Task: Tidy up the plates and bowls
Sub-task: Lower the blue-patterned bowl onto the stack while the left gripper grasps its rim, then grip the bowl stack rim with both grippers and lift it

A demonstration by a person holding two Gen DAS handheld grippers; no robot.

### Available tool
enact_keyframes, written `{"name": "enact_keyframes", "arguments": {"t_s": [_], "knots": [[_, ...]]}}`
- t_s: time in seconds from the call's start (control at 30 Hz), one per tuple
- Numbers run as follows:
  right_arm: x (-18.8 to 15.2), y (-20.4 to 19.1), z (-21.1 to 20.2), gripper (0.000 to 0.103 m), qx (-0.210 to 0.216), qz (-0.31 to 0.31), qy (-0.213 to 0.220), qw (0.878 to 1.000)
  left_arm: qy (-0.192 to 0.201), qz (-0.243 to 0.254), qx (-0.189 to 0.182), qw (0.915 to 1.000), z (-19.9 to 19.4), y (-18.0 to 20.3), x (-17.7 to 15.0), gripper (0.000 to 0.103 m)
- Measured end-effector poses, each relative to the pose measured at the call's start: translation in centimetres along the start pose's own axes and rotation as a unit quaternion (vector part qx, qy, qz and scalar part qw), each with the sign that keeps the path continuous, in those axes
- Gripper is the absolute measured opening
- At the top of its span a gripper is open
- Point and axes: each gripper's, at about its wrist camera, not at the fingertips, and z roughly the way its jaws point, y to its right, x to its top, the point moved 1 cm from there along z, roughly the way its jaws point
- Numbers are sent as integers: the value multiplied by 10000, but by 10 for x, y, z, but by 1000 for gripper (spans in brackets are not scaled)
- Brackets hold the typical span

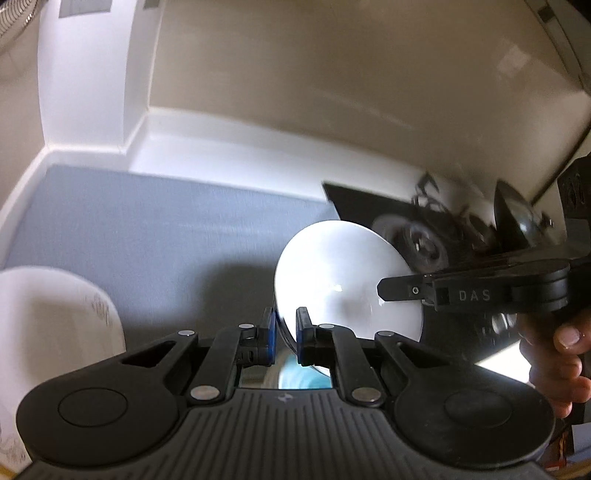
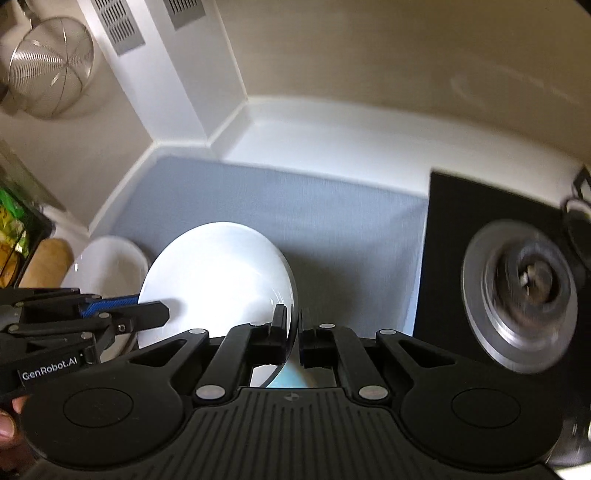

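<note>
The worktop [image 2: 332, 147] is white and carries a grey mat [image 2: 295, 206] that spreads out ahead of both tongs; past the mat the white surface meets a beige wall [image 2: 369, 55]. To the right of the right tongs [image 2: 293, 332] lies a black gas hob [image 2: 461, 221] with a round metal burner [image 2: 524, 295], blurred in both views. A white bowl [image 2: 218, 273] is held tilted above the mat, its open side turned toward the wall, and both tongs have it by the rim: the right tongs are clenched on its near right edge, the rim passing between the two black fingers, and the left tongs [image 1: 284, 332] are clenched on the opposite edge, the rim caught between the blue pads [image 1: 271, 328]. In the left wrist view the right tongs reach in from the right, with a hand [image 1: 557, 362] on the handle. A second white dish [image 2: 110, 266] sits on the mat to the left of the held bowl, beyond the left tongs; whether it is a bowl or a plate is hard to tell. A wire mesh strainer [image 2: 51, 66] hangs on the wall far up to the left of the right tongs, and two grey vent grilles [image 2: 122, 26] sit beside it on a white column.
</note>
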Motion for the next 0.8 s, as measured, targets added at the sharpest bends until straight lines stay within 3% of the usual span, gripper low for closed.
{"name": "enact_keyframes", "arguments": {"t_s": [0.33,0.8], "knots": [[-50,-12,1,8,-83,58,-446,9990,-445,-56,-70,9990,6,-2,-34,11],[-67,-14,16,8,-355,-109,-621,9974,-701,-98,5,9975,23,-1,-50,11]]}}
